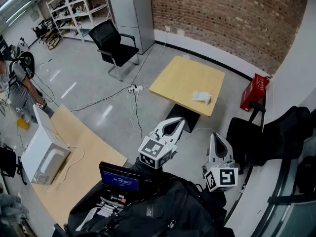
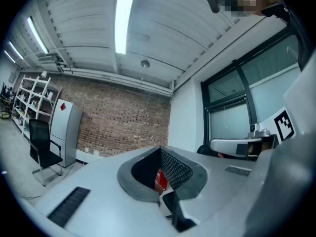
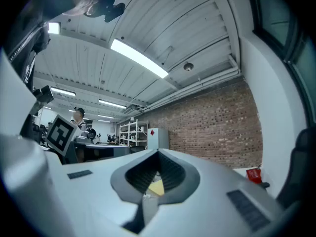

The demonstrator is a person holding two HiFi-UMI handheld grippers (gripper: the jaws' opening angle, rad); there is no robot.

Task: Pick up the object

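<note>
A black fabric backpack (image 1: 163, 211) is lying nearest, beside a curved pale wooden desk (image 1: 79, 147). Over the grey floor (image 1: 98, 83), the left gripper (image 1: 177, 122) and right gripper (image 1: 216, 137) are holding their jaws together, empty. The small white crumpled object (image 1: 202, 97) is resting well beyond both, on a square light-wood table (image 1: 182, 78) near a red brick wall (image 1: 222, 14).
</note>
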